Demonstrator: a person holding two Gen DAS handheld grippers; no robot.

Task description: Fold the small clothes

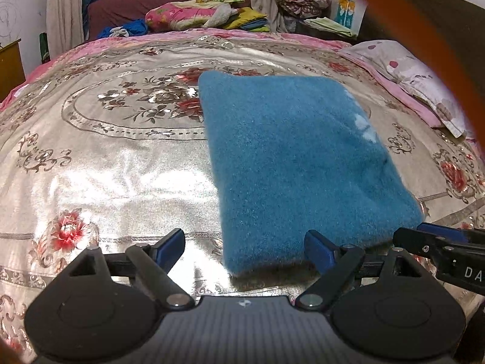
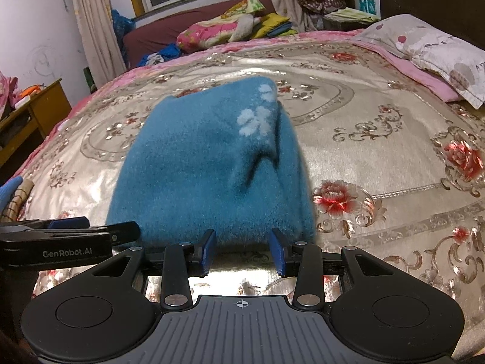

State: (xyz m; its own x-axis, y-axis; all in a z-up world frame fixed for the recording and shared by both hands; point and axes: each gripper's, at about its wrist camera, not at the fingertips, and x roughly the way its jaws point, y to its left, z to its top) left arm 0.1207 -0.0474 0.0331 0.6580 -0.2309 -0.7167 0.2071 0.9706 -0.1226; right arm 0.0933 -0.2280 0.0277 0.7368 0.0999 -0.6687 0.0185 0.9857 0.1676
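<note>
1. Blue fleece garment (image 1: 300, 163) lies on the floral bedspread (image 1: 115, 157) – centre-right of the left wrist view, centre of the right wrist view – already a compact rectangle.
2. Left gripper (image 1: 245, 247): jaws spread wide, nothing between them, just beside the garment's near edge.
3. Right gripper (image 2: 243, 250): jaws apart, empty, at the same edge.
4. Judgement – folding looks largely done; right side bulges with a crease near the white paw prints (image 2: 254, 118), so 1 more fold or a smoothing may remain.
</note>
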